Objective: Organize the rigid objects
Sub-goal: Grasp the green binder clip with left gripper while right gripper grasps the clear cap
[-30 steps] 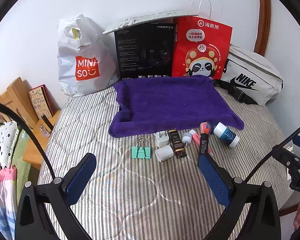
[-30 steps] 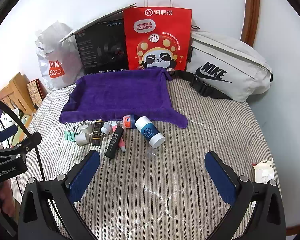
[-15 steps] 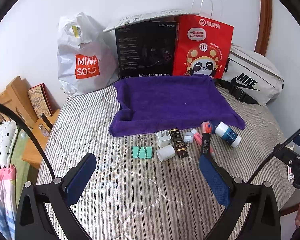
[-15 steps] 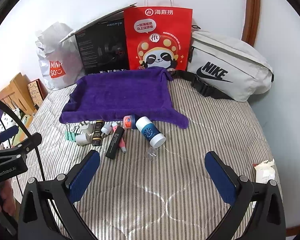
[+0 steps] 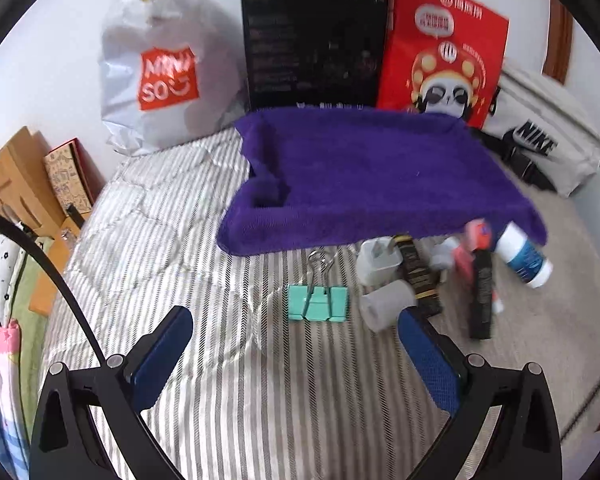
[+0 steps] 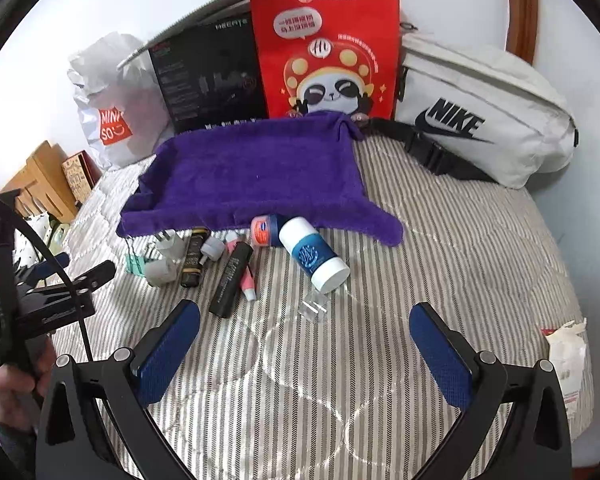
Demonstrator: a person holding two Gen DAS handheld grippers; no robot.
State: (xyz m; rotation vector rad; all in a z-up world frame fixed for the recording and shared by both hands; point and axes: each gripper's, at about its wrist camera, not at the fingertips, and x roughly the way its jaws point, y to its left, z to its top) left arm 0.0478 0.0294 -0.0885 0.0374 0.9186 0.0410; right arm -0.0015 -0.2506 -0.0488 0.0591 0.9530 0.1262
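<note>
A purple towel [image 5: 364, 176] lies spread on the striped bed, also in the right wrist view [image 6: 252, 172]. Small items lie in a row along its front edge: a green binder clip [image 5: 318, 303], a white charger plug [image 5: 378, 261], a white cap [image 5: 388, 306], a dark gold-lettered tube [image 5: 418, 276], a black tube [image 6: 231, 280], a pink tube [image 6: 244, 276], a red-capped jar [image 6: 265, 230] and a blue-and-white bottle [image 6: 314, 255]. My left gripper [image 5: 296, 344] is open and empty, just short of the binder clip. My right gripper [image 6: 304, 342] is open and empty, short of the bottle.
Along the wall stand a white Miniso bag [image 5: 160, 64], a black box [image 5: 316, 44], a red panda bag [image 6: 328, 52] and a white Nike pouch [image 6: 480, 116]. A small clear piece [image 6: 316, 304] lies before the bottle. Crumpled paper [image 6: 564, 344] lies at the right. Wooden furniture [image 5: 16, 176] stands left.
My left gripper has moved forward and down toward the binder clip and small items. My right gripper has edged slightly closer to the bed. Both stay open.
</note>
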